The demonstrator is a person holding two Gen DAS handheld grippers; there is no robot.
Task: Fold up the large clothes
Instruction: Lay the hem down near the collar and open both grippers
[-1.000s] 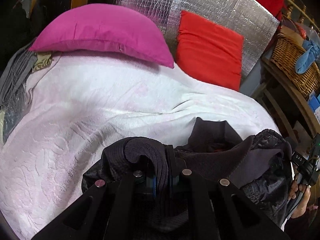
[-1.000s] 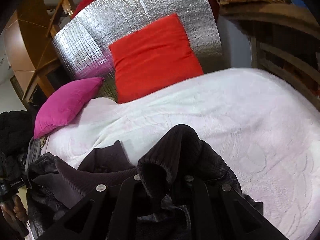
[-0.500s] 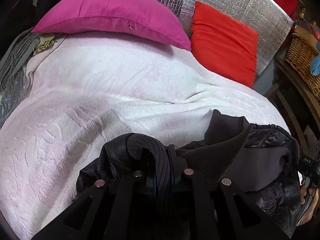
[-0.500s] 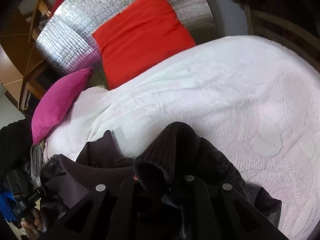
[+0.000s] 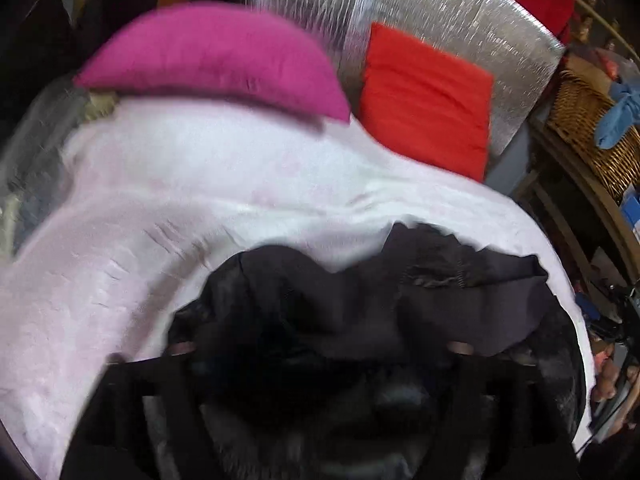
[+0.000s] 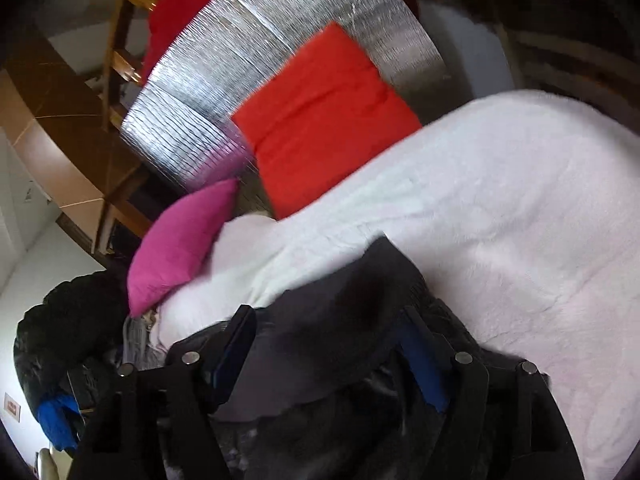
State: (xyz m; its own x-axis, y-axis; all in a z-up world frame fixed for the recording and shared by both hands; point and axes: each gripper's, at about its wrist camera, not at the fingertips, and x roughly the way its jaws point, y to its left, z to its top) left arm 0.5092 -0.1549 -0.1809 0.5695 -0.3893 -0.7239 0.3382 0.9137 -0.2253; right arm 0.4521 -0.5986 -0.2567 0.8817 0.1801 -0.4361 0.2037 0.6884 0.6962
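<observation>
- On the bed (image 5: 168, 208), over its pale pink-white cover, a dark jacket (image 5: 360, 300) lies bunched at the near edge, close under both cameras.
- Left tongs (image 5: 320, 360): the frame is blurred and dark cloth hides the fingers, but the two pivot screws sit far apart, so they look spread wide, with jacket fabric heaped between and over them.
- Right tongs (image 6: 328, 344): the jaws stand wide open, the blue pads (image 6: 420, 364) well apart; a fold of the jacket (image 6: 340, 312) lies loose in the gap between them, not pinched.
- At the head of the bed a magenta pillow (image 5: 212, 60) rests on the cover, and just beside it a red cushion (image 5: 424, 96) leans upright against a silver quilted panel (image 5: 440, 12).
- From the right-hand view the same red cushion (image 6: 324, 116) and magenta pillow (image 6: 180, 244) sit side by side at the far end, well apart from the jacket.
- Off the bed's right side, a wicker basket (image 5: 592, 132) sits on a wooden shelf, with a blue cloth (image 5: 620, 116) draped over its rim.
- A grey garment (image 5: 36, 152) lies along the bed's left edge, too blurred to make out further.
</observation>
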